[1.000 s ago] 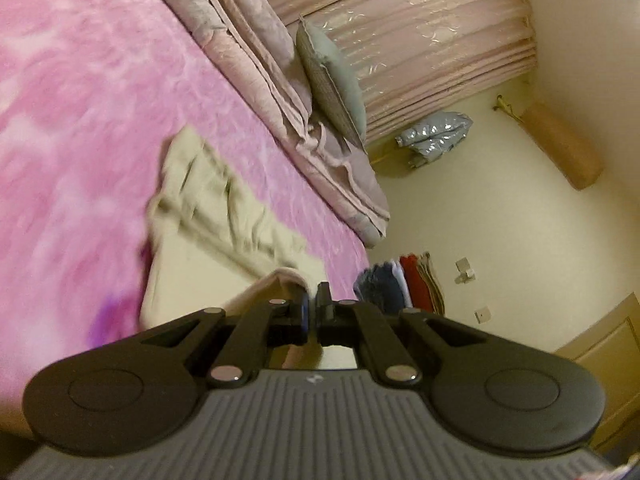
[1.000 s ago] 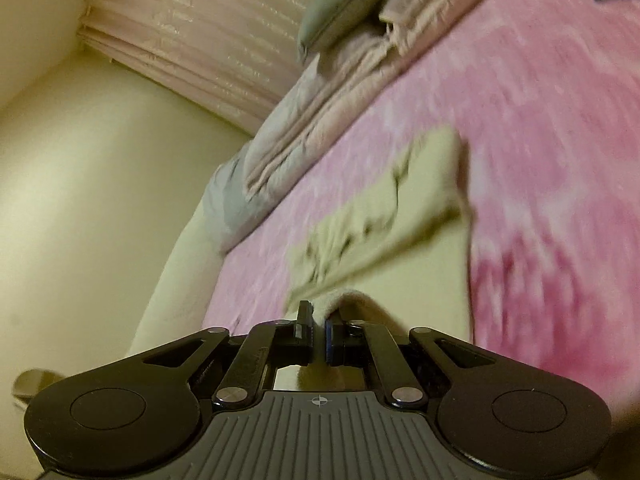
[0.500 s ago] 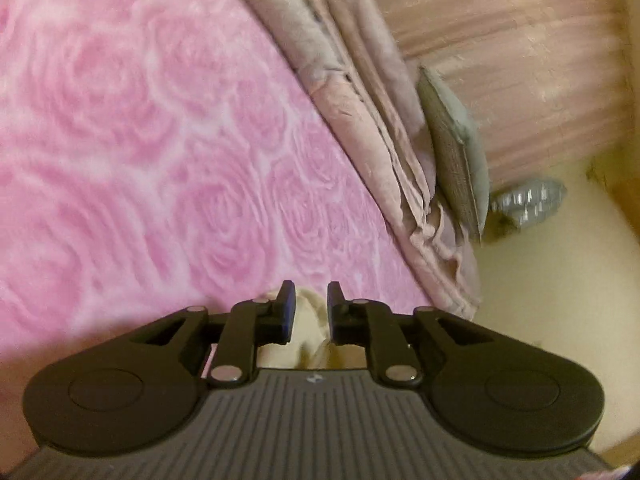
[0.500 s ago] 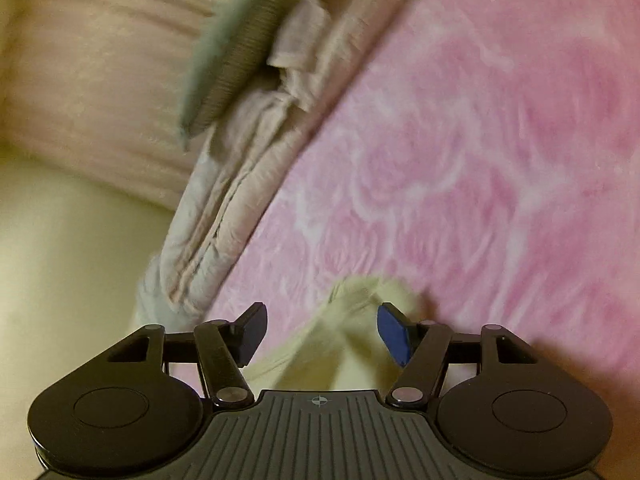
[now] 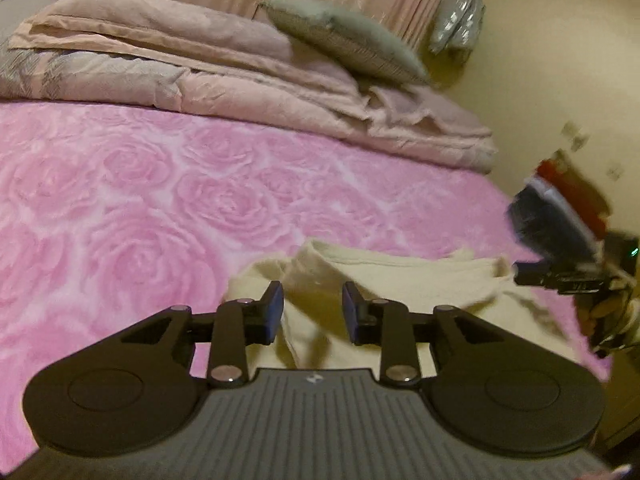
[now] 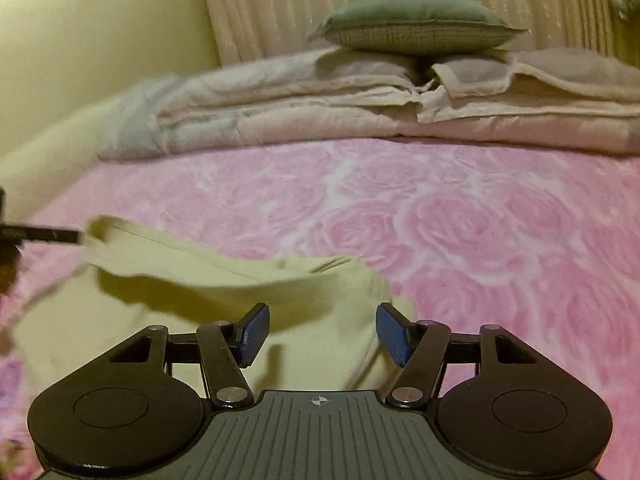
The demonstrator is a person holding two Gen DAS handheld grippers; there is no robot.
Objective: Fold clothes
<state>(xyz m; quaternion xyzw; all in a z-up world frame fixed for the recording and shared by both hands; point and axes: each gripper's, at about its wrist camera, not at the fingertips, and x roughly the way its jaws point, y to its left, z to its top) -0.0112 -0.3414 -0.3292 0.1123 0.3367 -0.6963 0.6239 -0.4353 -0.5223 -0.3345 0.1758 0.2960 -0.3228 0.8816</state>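
A cream garment (image 5: pixel 400 276) lies folded over itself on the pink rose-patterned blanket (image 5: pixel 160 200). My left gripper (image 5: pixel 313 300) hovers over its left end; the jaws are opening, cloth lies below them and the pads press on nothing. In the right wrist view the same garment (image 6: pixel 200 280) spreads to the left, its upper layer slightly lifted. My right gripper (image 6: pixel 322 320) stands wide open above its right end, gripping nothing. The right gripper (image 5: pixel 560 276) also shows at the far right of the left wrist view, in a hand.
A folded pinkish quilt (image 5: pixel 240 80) with a grey-green cushion (image 5: pixel 344 44) on top lies along the far side of the bed, before a curtain. A silver bag (image 5: pixel 456 20) and a blurred stack of clothes (image 5: pixel 560 208) sit beyond the bed's right edge.
Both grippers were shut on the garment's edge and have let it go. Both views have rolled to level. The garment's carried edge now rests on its lower half.
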